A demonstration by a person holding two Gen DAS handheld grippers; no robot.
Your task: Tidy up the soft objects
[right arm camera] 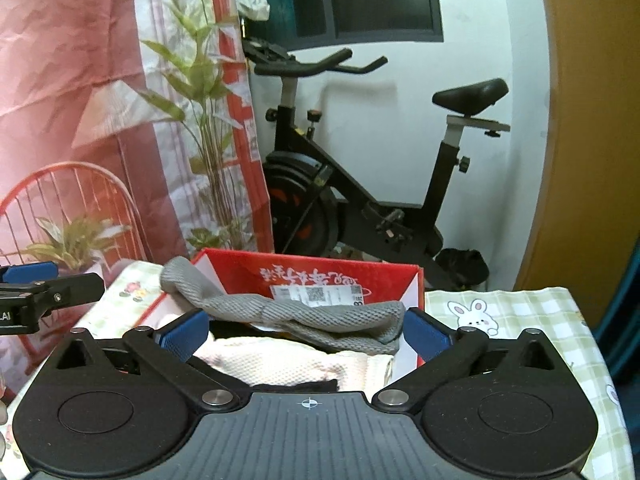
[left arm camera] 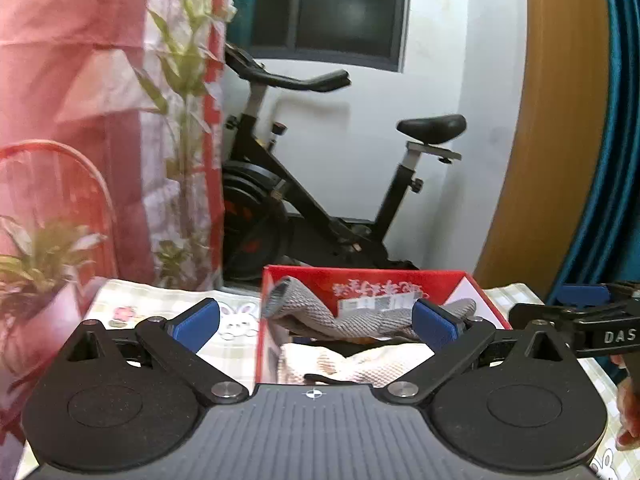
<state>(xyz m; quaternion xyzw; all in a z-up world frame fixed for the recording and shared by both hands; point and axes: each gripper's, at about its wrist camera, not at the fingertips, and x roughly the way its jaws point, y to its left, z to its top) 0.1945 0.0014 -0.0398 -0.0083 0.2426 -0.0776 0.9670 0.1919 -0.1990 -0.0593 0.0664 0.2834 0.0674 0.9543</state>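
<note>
Two hand-held black grippers w/ blue pads hover over a red cardboard box of soft goods on a checked tablecloth. Nearest the lens, the left gripper (left arm camera: 316, 322) has its jaws spread wide w/ nothing pinched between the blue pads; same for the right gripper (right arm camera: 306, 334), jaws fully apart and empty. Just beyond both, inside the open red cardboard box (left arm camera: 486, 300) (right arm camera: 416, 280), a cream waffle-knit cloth (left arm camera: 360, 362) (right arm camera: 280, 360) lies bunched at the bottom, a dark item partly tucked beside it, too hidden to identify. A grey textured knit cloth (left arm camera: 316, 316) (right arm camera: 304, 314), twisted into a rope shape, drapes across the top of the box, one end hanging over the left rim, the other resting near the right wall; neither gripper touches it. A white shipping label sits on the box's inner back wall. Box stands on a pale green-and-white checked tablecloth w/ rabbit prints (left arm camera: 236, 320) (right arm camera: 500, 312). At the edge of the left-wrist view, part of a hand (left arm camera: 630, 420) shows by the other tool. Behind the table: a black exercise bike (left arm camera: 320, 184) (right arm camera: 360, 184) against a white wall, a dark window above, and a pink-red printed backdrop w/ bamboo and chair motifs (left arm camera: 80, 120) (right arm camera: 80, 120) at left.
</note>
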